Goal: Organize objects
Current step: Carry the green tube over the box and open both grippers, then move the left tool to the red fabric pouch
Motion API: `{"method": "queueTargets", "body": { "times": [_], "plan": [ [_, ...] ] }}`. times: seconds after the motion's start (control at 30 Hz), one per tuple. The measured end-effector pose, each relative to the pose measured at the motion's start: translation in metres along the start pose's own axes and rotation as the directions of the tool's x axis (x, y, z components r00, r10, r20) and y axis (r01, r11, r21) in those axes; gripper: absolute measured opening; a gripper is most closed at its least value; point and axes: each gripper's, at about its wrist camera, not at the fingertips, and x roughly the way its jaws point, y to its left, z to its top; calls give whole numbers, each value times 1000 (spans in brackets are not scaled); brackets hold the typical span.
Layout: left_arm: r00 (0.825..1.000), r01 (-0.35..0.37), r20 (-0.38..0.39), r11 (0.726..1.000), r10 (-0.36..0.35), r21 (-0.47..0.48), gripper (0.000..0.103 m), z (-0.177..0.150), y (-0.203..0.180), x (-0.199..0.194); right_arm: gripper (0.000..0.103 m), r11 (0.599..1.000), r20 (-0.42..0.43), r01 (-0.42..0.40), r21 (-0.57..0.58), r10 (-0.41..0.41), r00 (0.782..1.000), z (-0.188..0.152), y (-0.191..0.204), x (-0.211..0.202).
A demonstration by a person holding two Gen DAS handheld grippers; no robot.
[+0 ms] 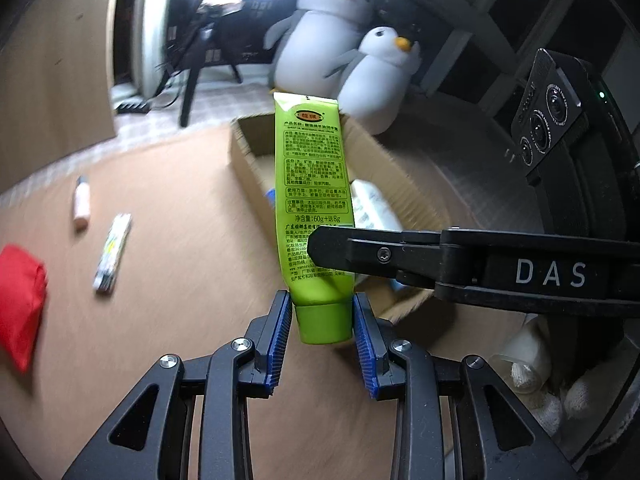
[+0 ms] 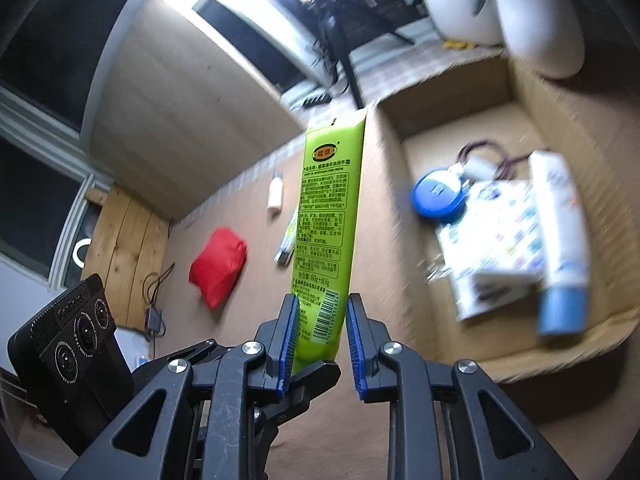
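Observation:
A green hand-cream tube (image 1: 314,200) stands upright between both grippers. My left gripper (image 1: 322,312) is shut on its green cap end. My right gripper (image 2: 322,320) has its blue pads on either side of the tube's lower body (image 2: 328,240); the left pad touches it and a thin gap shows at the right pad. In the left wrist view the right gripper's black fingers (image 1: 360,254) cross in front of the tube from the right. An open cardboard box (image 2: 404,216) lies just right of the tube and holds several items.
On the brown table lie a red pouch (image 1: 20,304), a small white-pink bottle (image 1: 82,204) and a flat printed sachet (image 1: 114,252). The box holds a blue round tin (image 2: 438,196), a patterned packet (image 2: 500,236) and a white tube with a blue cap (image 2: 560,240). Two plush penguins (image 1: 320,40) stand behind.

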Motion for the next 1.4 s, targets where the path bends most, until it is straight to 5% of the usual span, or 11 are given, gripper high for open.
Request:
{"method": "queueTargets", "body": {
  "times": [0.4, 0.5, 0.6, 1.13, 1.4],
  "plan": [
    [1000, -7, -1, 999, 7, 53, 36, 41, -37, 49, 22, 997, 48, 73, 20, -73, 996, 42, -45, -28],
    [999, -27, 20, 999, 26, 47, 74, 46, -38, 52, 28, 995, 59, 95, 19, -96, 994, 48, -51, -32],
    [999, -42, 38, 997, 40, 63, 75, 47, -40, 50, 62, 990, 76, 141, 27, -143, 987, 51, -57, -38],
    [997, -60, 59, 996, 57, 64, 75, 37, -32, 29, 62, 986, 93, 157, 63, -163, 982, 48, -61, -41],
    [996, -88, 32, 996, 88, 19, 75, 7, -3, 11, 64, 983, 103, 182, 31, -185, 977, 26, -49, -40]
  ]
}}
